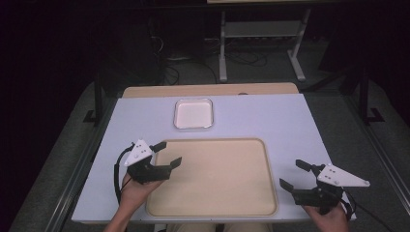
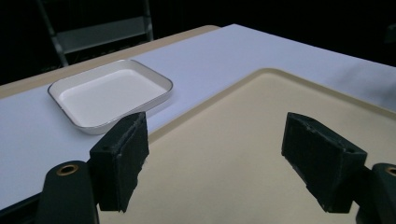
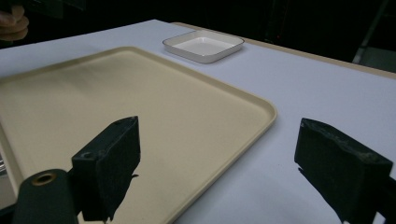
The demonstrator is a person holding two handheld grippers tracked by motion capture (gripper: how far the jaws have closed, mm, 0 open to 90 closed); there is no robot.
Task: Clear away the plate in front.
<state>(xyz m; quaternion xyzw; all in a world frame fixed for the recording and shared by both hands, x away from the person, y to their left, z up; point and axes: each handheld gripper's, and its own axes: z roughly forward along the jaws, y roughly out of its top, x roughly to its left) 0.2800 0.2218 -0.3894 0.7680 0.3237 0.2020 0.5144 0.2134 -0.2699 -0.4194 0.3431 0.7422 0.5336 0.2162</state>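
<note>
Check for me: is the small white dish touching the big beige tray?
Apart. The high view shows a strip of bare table between the white dish and the beige tray's far rim.

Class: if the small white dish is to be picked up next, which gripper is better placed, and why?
Probably the left gripper. Its open jaws sit over the beige tray's near-left corner, angled toward the white dish. The right gripper, also open, hangs farther from the dish, at the tray's right edge.
</note>
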